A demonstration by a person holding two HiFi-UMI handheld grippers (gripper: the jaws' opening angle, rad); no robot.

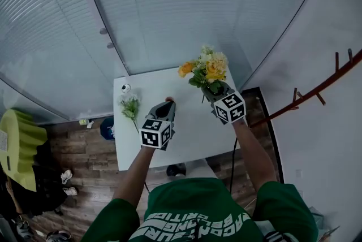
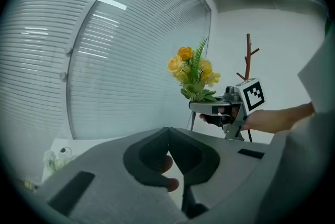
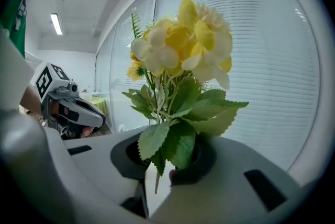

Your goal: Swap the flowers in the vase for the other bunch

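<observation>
Two bunches are in play. The yellow and orange artificial flower bunch with green serrated leaves [image 1: 206, 70] is up in the air above the far right part of the white rectangular table [image 1: 192, 133]. The right gripper [image 1: 219, 94] has its jaws clamped on the lower stems, with leaves crowding the grip and one thin stem end poking out below. The pale white-and-green flower bunch [image 1: 130, 105] lies flat near the table's left edge. The left gripper [image 1: 168, 104] hangs over the middle of the table with its jaws together and nothing between them.

I cannot make out a vase for certain — the small pale round object [image 1: 125, 88] near the table's far left corner, just beyond the pale bunch, may be it.

The likeliest trouble is the hold itself. The heads are heavy and the jaws seem to bite on leaves as much as stems, so a quick swing could let the bunch tip or slide down. If that small object is the vase, it looks light, and a stem pushed in off-centre with nothing steadying it could knock it over. The lying bunch is near the edge, and a careless sideways approach might nudge it off.
</observation>
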